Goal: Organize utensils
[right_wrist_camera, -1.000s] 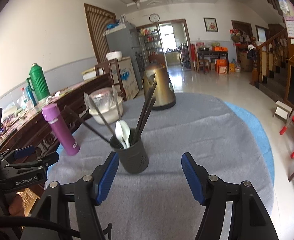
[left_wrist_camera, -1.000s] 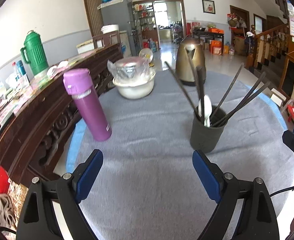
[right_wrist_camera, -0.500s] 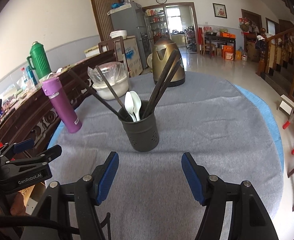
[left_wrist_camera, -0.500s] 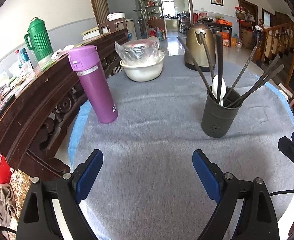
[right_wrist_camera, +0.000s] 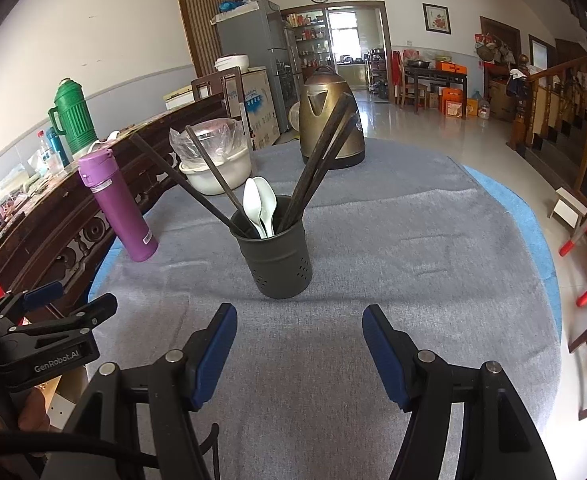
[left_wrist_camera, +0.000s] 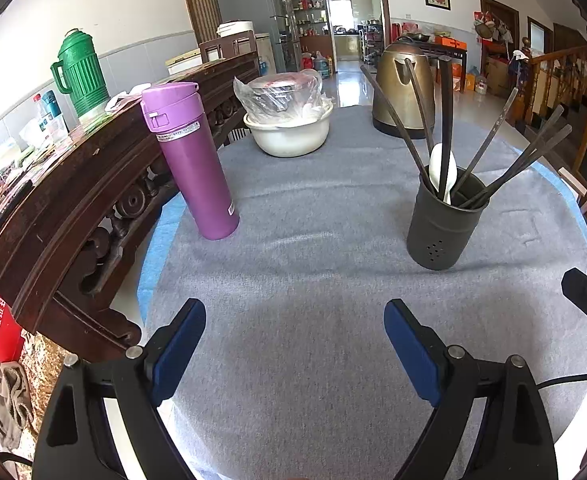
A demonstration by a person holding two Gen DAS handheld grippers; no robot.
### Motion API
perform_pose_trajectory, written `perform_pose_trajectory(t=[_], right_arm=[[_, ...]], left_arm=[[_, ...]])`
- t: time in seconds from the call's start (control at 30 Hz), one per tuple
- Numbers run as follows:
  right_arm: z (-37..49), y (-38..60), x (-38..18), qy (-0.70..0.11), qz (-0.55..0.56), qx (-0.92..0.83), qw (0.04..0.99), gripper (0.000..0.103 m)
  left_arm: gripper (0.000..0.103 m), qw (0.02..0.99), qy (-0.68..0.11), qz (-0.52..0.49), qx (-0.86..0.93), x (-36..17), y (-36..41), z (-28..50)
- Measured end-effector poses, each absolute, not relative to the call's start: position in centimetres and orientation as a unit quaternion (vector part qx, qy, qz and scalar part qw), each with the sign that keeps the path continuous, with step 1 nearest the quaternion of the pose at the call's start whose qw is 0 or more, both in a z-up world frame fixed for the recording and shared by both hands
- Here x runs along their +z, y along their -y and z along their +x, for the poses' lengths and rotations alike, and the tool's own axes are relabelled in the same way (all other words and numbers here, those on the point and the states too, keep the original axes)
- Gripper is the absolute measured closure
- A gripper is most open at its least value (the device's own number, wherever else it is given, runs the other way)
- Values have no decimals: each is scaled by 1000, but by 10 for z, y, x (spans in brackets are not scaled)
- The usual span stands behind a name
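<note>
Closer utensil holder (right_wrist_camera: 277, 256), both tools apart.

Matt cloth, dull plastic and glossy metal around the utensil holder (right_wrist_camera: 276, 258).

The utensil holder looks like matt dark grey plastic or coated metal, perforated low on its wall; in it stand glossy white spoons (right_wrist_camera: 259, 208) and smooth dark chopsticks (right_wrist_camera: 323, 154). Under it the table cover (left_wrist_camera: 313, 292) is rough, felt-like grey cloth. Left of the holder, the purple flask (left_wrist_camera: 191, 160) has a satin sheen; behind it, a brushed bronze metal kettle (right_wrist_camera: 329, 120) and a white plastic basin (left_wrist_camera: 287, 132) topped with crinkled clear film. The sideboard (left_wrist_camera: 73, 184) is polished carved wood.
</note>
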State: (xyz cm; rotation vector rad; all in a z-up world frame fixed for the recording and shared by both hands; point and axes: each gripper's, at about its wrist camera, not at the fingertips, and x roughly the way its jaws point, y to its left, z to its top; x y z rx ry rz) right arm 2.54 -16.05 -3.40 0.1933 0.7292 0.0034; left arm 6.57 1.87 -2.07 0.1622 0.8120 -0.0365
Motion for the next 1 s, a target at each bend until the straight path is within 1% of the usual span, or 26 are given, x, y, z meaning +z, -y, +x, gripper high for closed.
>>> perform_pose_trajectory(t=[0.6,1.0], right_arm=[[27,161,-36,-364,103,-3,926,34],[24,160,-33,-356,102,-9,929,34]], left_arm=[[12,914,-398,75,-14,-23,-22,65],[12,916,-396,72,-14,-20,-25,63]])
